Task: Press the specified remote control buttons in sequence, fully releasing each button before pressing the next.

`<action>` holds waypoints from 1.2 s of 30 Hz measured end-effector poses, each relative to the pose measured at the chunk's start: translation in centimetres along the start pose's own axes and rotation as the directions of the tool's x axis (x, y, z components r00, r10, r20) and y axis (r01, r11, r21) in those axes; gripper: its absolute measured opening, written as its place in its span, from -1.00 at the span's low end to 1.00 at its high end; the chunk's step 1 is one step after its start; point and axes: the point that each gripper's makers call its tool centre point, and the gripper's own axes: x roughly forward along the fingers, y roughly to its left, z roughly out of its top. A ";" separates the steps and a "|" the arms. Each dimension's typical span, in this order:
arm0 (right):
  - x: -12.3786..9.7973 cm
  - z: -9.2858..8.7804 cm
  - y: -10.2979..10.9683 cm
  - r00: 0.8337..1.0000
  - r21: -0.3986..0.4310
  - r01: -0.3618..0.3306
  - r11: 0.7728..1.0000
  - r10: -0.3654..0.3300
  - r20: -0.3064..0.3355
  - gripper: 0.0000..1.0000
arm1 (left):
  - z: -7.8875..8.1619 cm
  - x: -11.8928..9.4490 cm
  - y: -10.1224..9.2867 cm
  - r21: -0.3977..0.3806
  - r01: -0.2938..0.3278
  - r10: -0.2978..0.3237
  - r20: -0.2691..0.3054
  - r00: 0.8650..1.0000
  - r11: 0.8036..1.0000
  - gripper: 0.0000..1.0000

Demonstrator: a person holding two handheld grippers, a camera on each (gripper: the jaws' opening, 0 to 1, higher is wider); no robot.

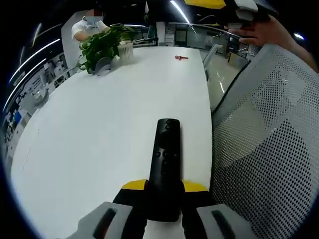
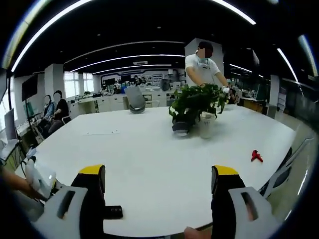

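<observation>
Right gripper view, white table [image 2: 149,154], open-plan office

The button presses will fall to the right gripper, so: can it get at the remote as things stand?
Probably yes. The right gripper is open and holds nothing, and the remote control, clamped in the left gripper, lies face up over the white table, with nothing covering its buttons.

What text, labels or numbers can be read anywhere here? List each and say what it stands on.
None can be read.
Remote control, held in the left tool: button markings too small to read.
Far wall signage: blurred.
</observation>
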 end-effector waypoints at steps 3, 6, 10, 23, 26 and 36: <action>0.0 -0.1 -0.1 1.000 0.000 0.003 1.000 -0.003 -0.002 0.76 | 0.0 0.0 0.0 0.006 0.002 -0.002 0.004 1.000 1.000 -0.51; 0.2 -0.5 -0.1 1.000 -0.011 0.002 1.000 -0.003 -0.029 0.67 | 0.0 0.0 -0.1 0.017 0.002 -0.002 -0.004 1.000 1.000 -0.53; 0.2 -0.8 -0.3 0.999 -0.002 -0.002 1.000 0.002 -0.041 0.60 | 0.0 0.0 0.1 0.029 0.016 -0.015 -0.029 0.999 0.999 -0.54; 0.5 -1.3 -0.2 0.998 -0.016 0.001 1.000 -0.002 -0.068 0.49 | 0.2 -0.7 2.2 0.069 0.021 -0.015 -0.079 0.997 0.997 -0.55; 0.5 -1.4 -0.3 0.997 -0.024 0.009 1.000 -0.011 -0.072 0.49 | 0.4 -1.0 2.9 0.088 0.013 -0.006 -0.082 0.997 0.996 -0.56; 0.6 -1.6 -0.3 0.996 -0.048 0.020 0.999 -0.024 -0.089 0.48 | 0.8 -1.6 5.0 0.132 -0.002 0.014 -0.085 0.996 0.991 -0.56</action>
